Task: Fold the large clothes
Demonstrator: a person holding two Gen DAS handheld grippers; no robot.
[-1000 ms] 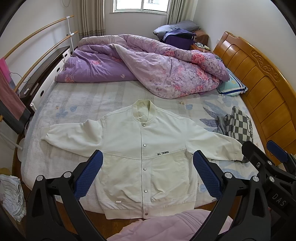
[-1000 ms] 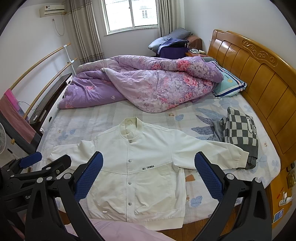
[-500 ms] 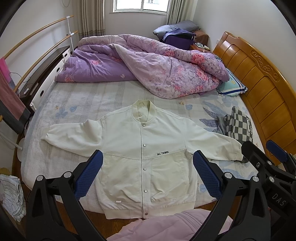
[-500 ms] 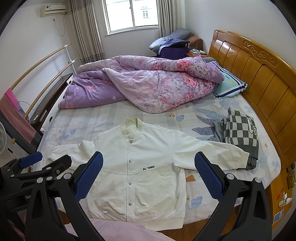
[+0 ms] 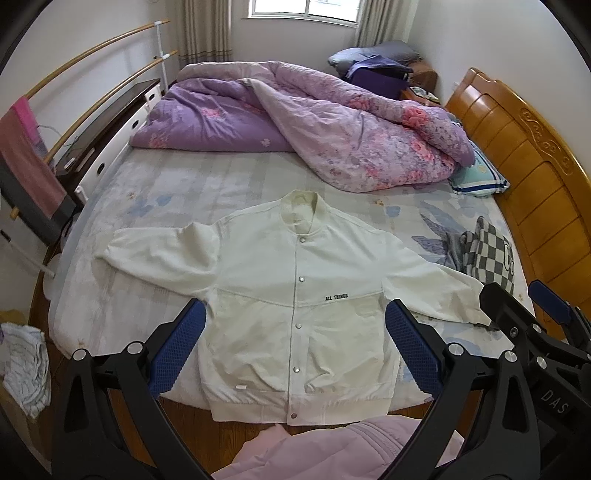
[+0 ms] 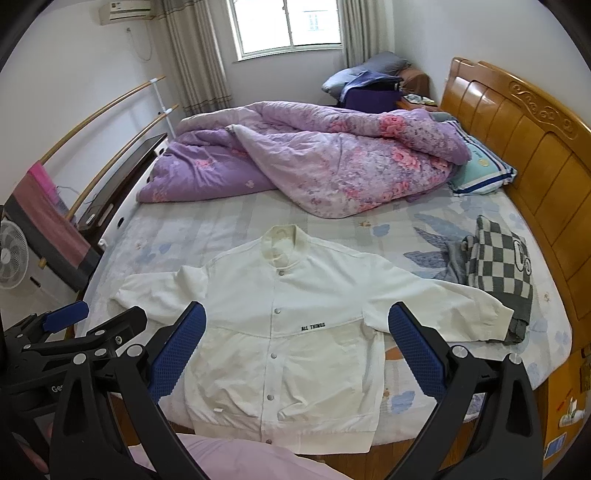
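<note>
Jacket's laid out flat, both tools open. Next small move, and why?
Probably lower the right tool to the right sleeve cuff. The white jacket lies flat, buttoned, sleeves spread; that cuff rests against the checkered cloth. The left tool is also open, holding nothing.

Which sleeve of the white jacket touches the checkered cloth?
The sleeve stretched toward the wooden headboard; its cuff reaches the checkered cloth. The other sleeve lies alone.

Bed [image 5: 221, 192] under jacket [image 5: 295, 295], quilt [image 5: 332, 140], checkered cloth [image 5: 491, 254].

Soft window [image 6: 288, 26] daylight, fisheye-warped edges
</note>
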